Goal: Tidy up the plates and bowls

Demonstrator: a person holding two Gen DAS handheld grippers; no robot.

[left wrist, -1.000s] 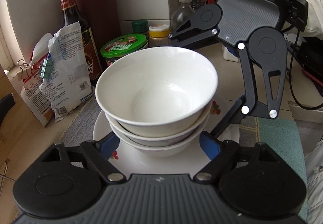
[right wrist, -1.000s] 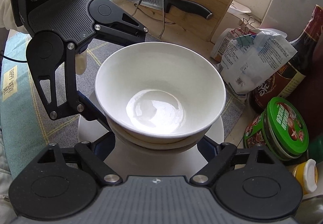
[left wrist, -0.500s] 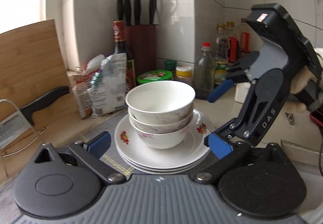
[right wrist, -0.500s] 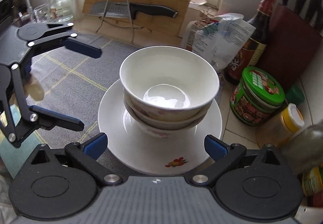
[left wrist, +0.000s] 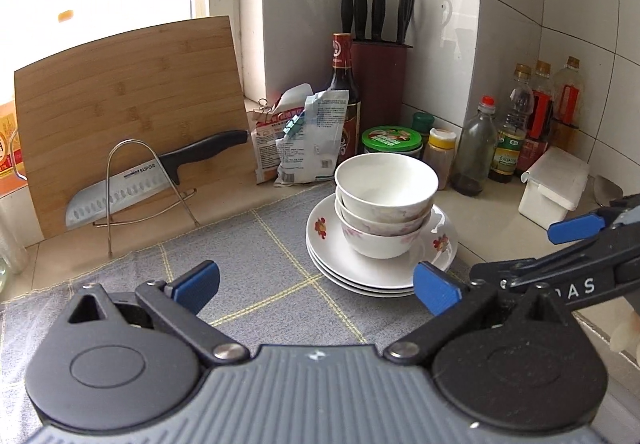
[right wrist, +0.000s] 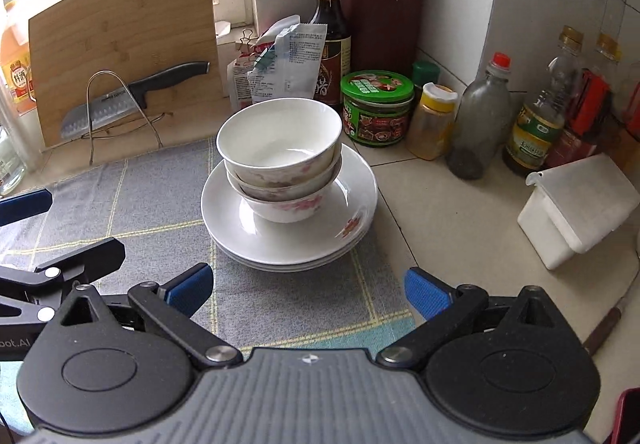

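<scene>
Three nested white bowls (left wrist: 386, 200) (right wrist: 280, 160) with faint pink flowers stand in the middle of a stack of white flowered plates (left wrist: 372, 276) (right wrist: 240, 220) on the grey checked mat (left wrist: 256, 268) (right wrist: 152, 200). My left gripper (left wrist: 316, 286) hangs open in front of the stack and a little to its left, nothing between its blue pads. The right gripper (right wrist: 306, 290) is open too, well back from the plates, also empty. Each gripper shows at the edge of the other's view.
Behind the stack stand a green-lidded jar (right wrist: 376, 106), sauce bottles (right wrist: 332, 32), clipped bags (left wrist: 304, 136), a knife block (left wrist: 378, 76) and oil bottles (left wrist: 514, 128). A cutting board (left wrist: 128, 112) with a knife (left wrist: 156, 174) on a wire rack leans at the left. A white lidded box (right wrist: 580, 208) lies right.
Both grippers opened off the bowl stack, pulled back and up, and rolled level. The bowls stay nested on the plates; the wider counter has come into view.
</scene>
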